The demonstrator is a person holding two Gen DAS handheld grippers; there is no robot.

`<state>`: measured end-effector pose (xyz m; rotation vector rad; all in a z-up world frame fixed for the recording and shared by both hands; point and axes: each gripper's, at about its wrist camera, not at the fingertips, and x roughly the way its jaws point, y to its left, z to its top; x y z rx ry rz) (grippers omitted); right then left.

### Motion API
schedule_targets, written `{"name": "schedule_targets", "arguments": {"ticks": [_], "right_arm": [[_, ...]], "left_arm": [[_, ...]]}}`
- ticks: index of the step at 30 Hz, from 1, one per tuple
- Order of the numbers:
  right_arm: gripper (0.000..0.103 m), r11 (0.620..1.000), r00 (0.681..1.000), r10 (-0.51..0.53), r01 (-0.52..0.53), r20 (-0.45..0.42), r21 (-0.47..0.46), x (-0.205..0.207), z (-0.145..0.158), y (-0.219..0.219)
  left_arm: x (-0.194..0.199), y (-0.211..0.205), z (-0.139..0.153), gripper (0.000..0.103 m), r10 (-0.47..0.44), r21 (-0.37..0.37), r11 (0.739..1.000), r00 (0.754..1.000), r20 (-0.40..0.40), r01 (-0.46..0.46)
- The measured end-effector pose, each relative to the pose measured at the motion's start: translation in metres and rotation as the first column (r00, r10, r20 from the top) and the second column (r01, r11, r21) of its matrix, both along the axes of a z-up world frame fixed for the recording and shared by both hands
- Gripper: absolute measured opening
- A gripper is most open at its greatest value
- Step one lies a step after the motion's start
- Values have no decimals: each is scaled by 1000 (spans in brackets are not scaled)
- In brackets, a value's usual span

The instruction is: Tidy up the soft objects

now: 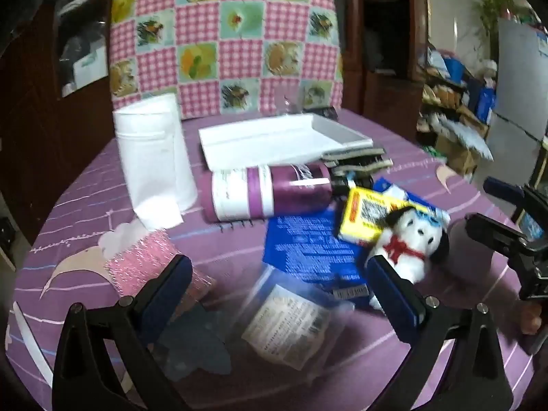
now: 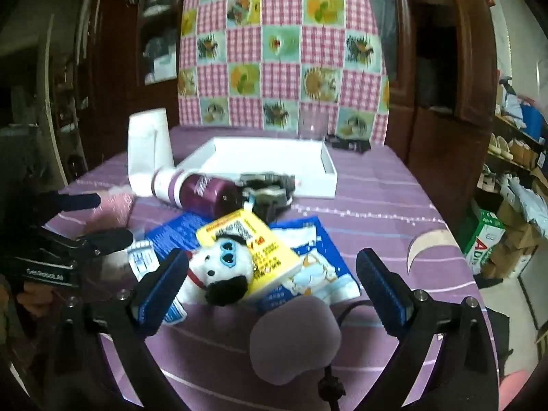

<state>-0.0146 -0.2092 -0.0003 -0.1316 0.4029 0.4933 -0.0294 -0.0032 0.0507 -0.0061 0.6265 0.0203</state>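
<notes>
A white plush dog with black ears and a red bow lies on a blue packet, leaning against a yellow box. My left gripper is open above a clear labelled packet, its right finger just in front of the dog. A pink sparkly scrubber sits by its left finger. In the right wrist view my right gripper is open, with the plush dog beside its left finger and a mauve soft pad between the fingers, untouched. The left gripper shows at the left edge.
A white tray stands at the back of the purple-clothed table, with a tissue roll, a purple roll, dark brushes and a clear glass nearby. A checked cushion rises behind. Boxes clutter the floor at the right.
</notes>
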Motion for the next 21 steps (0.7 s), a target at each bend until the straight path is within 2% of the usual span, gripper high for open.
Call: {"name": "schedule_targets", "arguments": {"ticks": [2, 7, 14, 21], "right_arm": [[98, 1000, 1000, 17, -17, 3, 25, 0, 1, -2], [98, 999, 999, -37, 38, -18, 38, 6, -3, -4], [98, 998, 999, -53, 52, -4, -25, 3, -5, 2], [98, 998, 998, -68, 68, -8, -18, 3, -4, 0]], "left_arm": [[0, 5, 2, 103, 33, -12, 999, 999, 21, -33], [-4, 13, 1, 103, 73, -52, 996, 997, 24, -72], [-1, 9, -4, 103, 59, -21, 998, 998, 3, -59], [-3, 9, -3, 103, 51, -31, 998, 999, 6, -51]]}}
